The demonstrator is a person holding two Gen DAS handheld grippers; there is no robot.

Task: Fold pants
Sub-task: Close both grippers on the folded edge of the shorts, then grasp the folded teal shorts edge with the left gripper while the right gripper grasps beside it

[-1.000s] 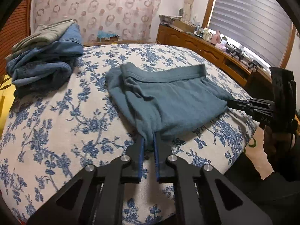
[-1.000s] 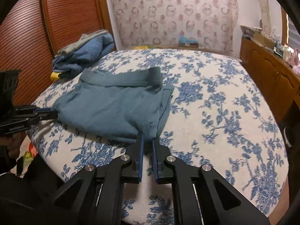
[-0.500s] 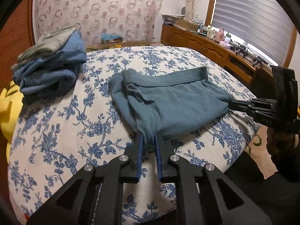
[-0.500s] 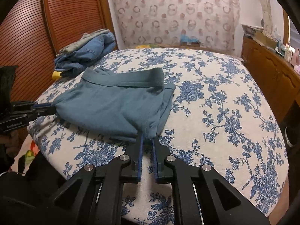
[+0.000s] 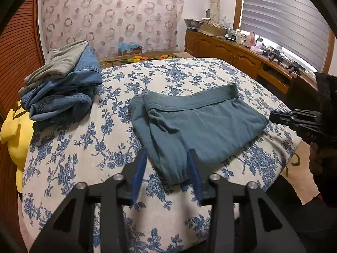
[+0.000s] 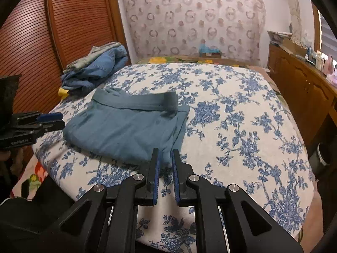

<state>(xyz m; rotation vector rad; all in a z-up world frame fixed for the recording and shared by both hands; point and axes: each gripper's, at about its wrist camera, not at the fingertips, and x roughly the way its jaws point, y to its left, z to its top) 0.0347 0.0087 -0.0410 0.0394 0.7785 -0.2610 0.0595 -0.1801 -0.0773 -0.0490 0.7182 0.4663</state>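
Note:
Teal pants (image 5: 200, 126) (image 6: 126, 130) lie folded on the floral bed (image 5: 73, 147), waistband toward the far side. My left gripper (image 5: 167, 154) straddles the near left cuff end. Its jaws are opening, and the blue pads stand clear of the cloth on both sides. My right gripper (image 6: 165, 154) is at the near right corner of the pants, where cloth still fills the narrow gap between its pads as its jaws start opening. Each gripper shows in the other's view: the right gripper (image 5: 273, 117) at the pants' right edge, the left gripper (image 6: 60, 119) at their left edge.
A pile of jeans with a grey garment on top (image 5: 61, 88) (image 6: 99, 67) sits at the bed's far left. A yellow cushion (image 5: 12, 130) lies beside the bed on the left. A wooden sideboard (image 5: 242, 59) (image 6: 305, 84) runs along the right. A louvred wooden door (image 6: 52, 31) stands on the left.
My left gripper's jaws have spread from a pinch on the cuff to well apart, and the cuff now rests on the bed. My right gripper's jaws have parted slightly.

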